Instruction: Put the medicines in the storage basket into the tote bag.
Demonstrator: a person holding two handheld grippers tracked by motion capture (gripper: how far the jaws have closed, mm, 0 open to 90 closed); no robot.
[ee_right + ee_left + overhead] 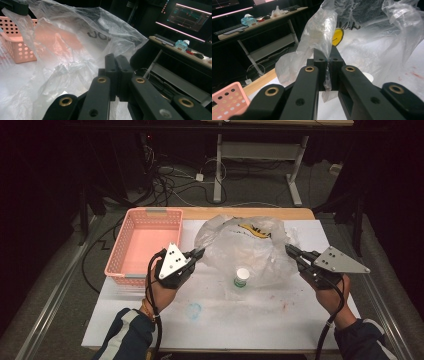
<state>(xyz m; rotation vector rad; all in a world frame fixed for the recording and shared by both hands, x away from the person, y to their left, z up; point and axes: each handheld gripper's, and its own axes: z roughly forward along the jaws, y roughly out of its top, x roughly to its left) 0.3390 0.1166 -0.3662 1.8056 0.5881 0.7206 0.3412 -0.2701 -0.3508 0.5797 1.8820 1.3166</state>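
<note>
Plastic bag [250, 247] (clear) pinched by both tools; bottle [241, 277] inside.

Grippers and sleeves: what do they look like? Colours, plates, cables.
Left claw and right claw are black with brass-ringed screw holes. Each carries a grey triangular plate with dark dots and trails a black cable. Sleeves are dark blue with pale stripes.

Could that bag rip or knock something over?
Maybe. The left gripper and right gripper each pinch a thin edge of the bag; pulled apart hard, the plastic could tear or slip out. The little bottle stands upright by the bag's near edge, so dragging the bag might tip it. The bag could also snag on the basket.
</note>
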